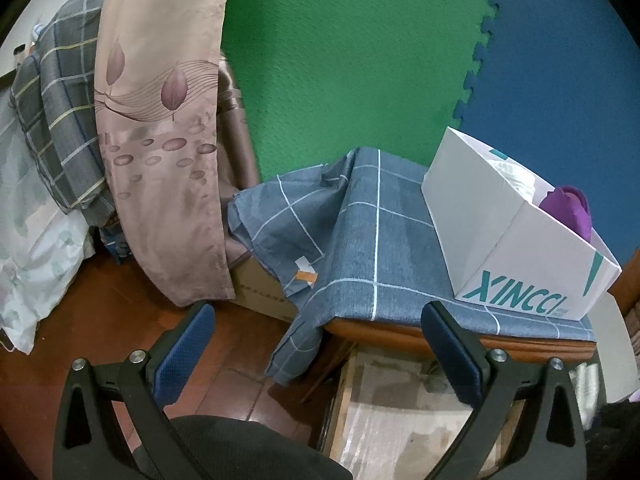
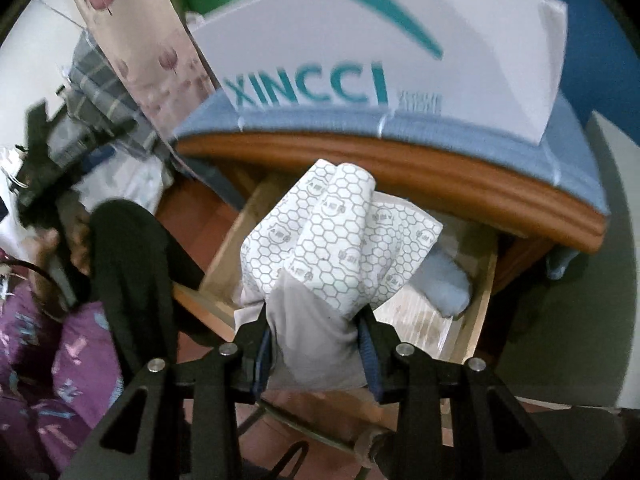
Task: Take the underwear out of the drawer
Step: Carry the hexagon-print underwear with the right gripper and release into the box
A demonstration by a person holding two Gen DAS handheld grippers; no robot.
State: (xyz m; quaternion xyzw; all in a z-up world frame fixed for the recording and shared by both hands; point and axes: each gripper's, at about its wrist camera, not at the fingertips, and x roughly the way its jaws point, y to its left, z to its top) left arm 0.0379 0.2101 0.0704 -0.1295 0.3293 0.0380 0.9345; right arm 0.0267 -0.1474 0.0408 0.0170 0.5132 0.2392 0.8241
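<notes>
My right gripper (image 2: pixel 316 340) is shut on a folded pair of underwear (image 2: pixel 332 236), white with a grey honeycomb print and a plain grey part between the pads. It hangs above the open wooden drawer (image 2: pixel 476 292), where a light blue garment (image 2: pixel 448 284) still lies. My left gripper (image 1: pixel 320 340) stands open and holds nothing, above the floor and the drawer (image 1: pixel 396 404) at the front of the nightstand. On the nightstand's blue checked cloth (image 1: pixel 376 240) stands a white XINCCI box (image 1: pixel 516 252) with a purple garment (image 1: pixel 568 210) inside.
A beige leaf-print curtain (image 1: pixel 160 120) and a grey plaid blanket (image 1: pixel 56 120) hang at the left. Green and blue foam mats (image 1: pixel 360 60) cover the wall behind. A person's black-clad leg (image 2: pixel 128 272) and the left gripper's body (image 2: pixel 40 168) appear left of the drawer.
</notes>
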